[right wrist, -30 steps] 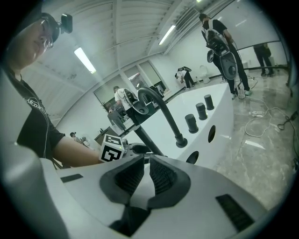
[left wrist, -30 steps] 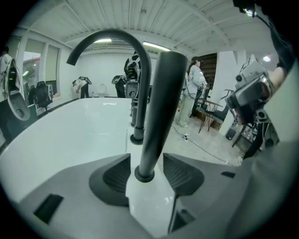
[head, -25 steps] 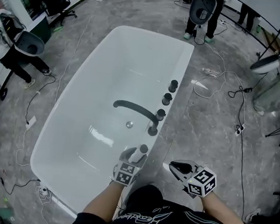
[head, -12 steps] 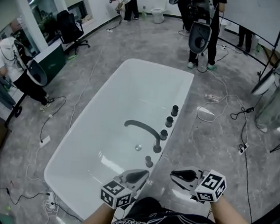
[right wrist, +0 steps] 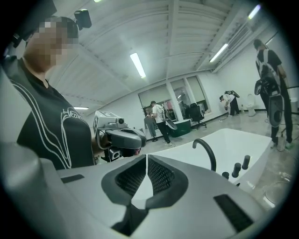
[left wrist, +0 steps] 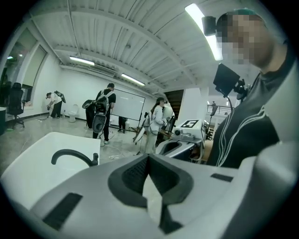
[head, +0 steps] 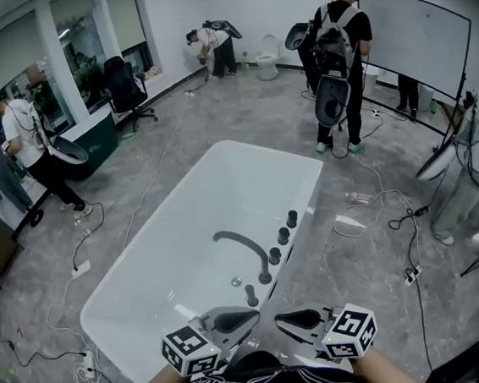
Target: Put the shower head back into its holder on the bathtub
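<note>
A white bathtub (head: pixel 187 223) fills the middle of the head view. On its right rim stand a dark curved faucet (head: pixel 246 248), three dark knobs (head: pixel 283 235) and the dark shower head (head: pixel 251 296), which sits upright in its holder with nothing touching it. My left gripper (head: pixel 252 317) hangs above the tub's near corner, shut and empty. My right gripper (head: pixel 279 316) is just to its right; its jaws have just been closing and meet at the tips with nothing between them. The faucet (right wrist: pixel 205 151) and knobs (right wrist: pixel 236 169) also show in the right gripper view.
Several people with gear stand around the room; the nearest (head: pixel 336 69) is beyond the tub's far end. Cables (head: pixel 391 207) trail over the grey floor right of the tub. A dark office chair (head: pixel 127 90) stands at the far left and a toilet (head: pixel 266 63) at the back wall.
The left gripper let go of the shower head, leaving it upright in the holder, and shut. Both grippers rose away from the tub rim, and the head view tilted up to show more of the room.
</note>
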`<action>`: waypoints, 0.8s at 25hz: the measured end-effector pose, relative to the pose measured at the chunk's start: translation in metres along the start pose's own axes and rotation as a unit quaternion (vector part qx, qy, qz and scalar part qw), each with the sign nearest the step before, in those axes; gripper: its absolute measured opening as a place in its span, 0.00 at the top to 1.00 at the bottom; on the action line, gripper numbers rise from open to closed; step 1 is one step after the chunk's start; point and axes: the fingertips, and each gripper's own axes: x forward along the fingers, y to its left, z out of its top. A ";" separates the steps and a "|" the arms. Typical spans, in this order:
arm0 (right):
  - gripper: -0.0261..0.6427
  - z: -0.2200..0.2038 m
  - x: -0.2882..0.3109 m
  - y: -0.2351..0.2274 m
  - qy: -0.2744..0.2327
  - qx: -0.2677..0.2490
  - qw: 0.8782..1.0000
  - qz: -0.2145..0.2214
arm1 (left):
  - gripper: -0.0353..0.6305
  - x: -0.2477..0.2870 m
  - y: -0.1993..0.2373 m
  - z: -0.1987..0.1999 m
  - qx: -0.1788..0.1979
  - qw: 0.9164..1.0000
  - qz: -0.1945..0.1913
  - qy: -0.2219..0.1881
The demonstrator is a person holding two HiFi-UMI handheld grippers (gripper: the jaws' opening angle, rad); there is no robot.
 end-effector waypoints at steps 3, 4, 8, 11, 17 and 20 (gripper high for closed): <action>0.94 0.006 -0.005 0.003 -0.008 -0.003 1.000 0.001 | 0.94 0.003 -0.005 0.008 0.000 1.000 -0.005 -0.007; 0.94 0.009 -0.007 0.004 -0.010 -0.002 1.000 0.001 | 0.94 0.003 -0.008 0.012 0.000 1.000 -0.007 -0.009; 0.94 0.012 -0.013 0.009 -0.012 -0.008 1.000 -0.003 | 0.94 0.000 -0.016 0.020 0.008 1.000 -0.010 -0.011; 0.94 0.012 -0.016 0.010 -0.016 -0.004 1.000 -0.005 | 0.94 0.001 -0.019 0.021 0.010 1.000 -0.013 -0.009; 0.94 0.012 -0.021 0.010 -0.026 0.003 1.000 -0.006 | 0.94 0.007 -0.027 0.021 0.014 1.000 -0.020 -0.004; 0.94 0.012 -0.023 0.009 -0.027 0.002 1.000 -0.007 | 0.94 0.008 -0.028 0.022 0.015 1.000 -0.021 -0.006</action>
